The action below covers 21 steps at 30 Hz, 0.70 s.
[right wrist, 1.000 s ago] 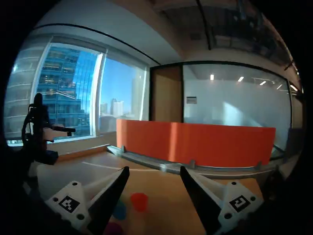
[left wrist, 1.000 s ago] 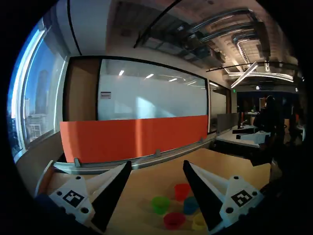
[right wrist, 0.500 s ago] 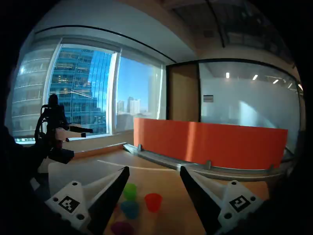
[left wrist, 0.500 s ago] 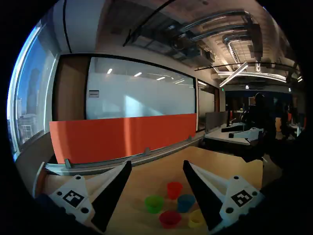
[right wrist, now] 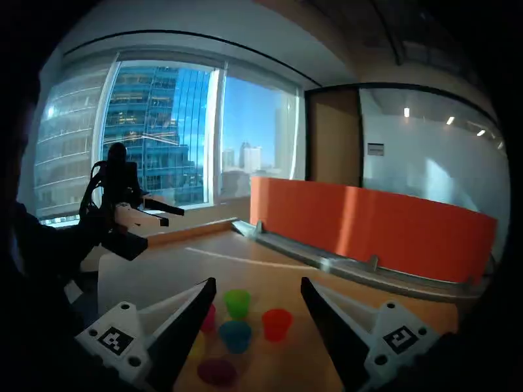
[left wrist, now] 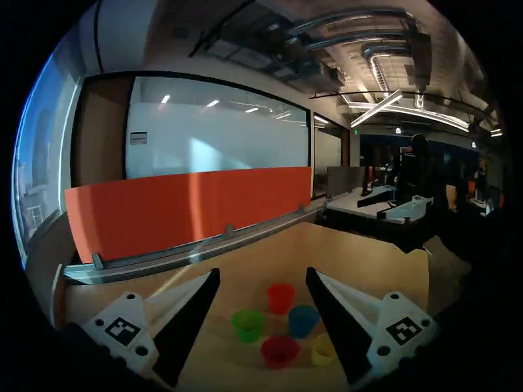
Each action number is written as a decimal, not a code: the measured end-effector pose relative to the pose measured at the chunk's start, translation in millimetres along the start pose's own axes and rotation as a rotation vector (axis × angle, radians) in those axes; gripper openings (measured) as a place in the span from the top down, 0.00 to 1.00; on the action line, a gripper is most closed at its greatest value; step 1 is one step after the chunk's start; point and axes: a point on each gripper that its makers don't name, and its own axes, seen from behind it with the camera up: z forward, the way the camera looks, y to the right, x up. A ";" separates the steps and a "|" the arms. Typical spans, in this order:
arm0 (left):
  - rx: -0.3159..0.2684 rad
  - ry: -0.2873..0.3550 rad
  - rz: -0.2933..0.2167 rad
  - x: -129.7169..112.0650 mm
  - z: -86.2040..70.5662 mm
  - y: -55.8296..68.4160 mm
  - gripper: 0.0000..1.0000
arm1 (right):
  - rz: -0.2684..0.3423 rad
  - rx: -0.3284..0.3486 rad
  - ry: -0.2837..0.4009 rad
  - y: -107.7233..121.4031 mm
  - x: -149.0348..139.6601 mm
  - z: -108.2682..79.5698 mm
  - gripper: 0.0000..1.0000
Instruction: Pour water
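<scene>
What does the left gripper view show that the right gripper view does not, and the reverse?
Left gripper view: ceiling pipes, strip lights and office desks off to the right. Right gripper view: a wide window wall with a glass tower beyond it. Shared: the orange partition, the wooden table, the green cup, blue cup and red cup. The left gripper and right gripper are both open and hold nothing.
</scene>
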 end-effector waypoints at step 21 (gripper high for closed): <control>-0.042 -0.134 0.041 -65.1 37.4 -15.3 0.02 | -0.031 0.092 -0.150 -9.5 -63.1 26.3 0.00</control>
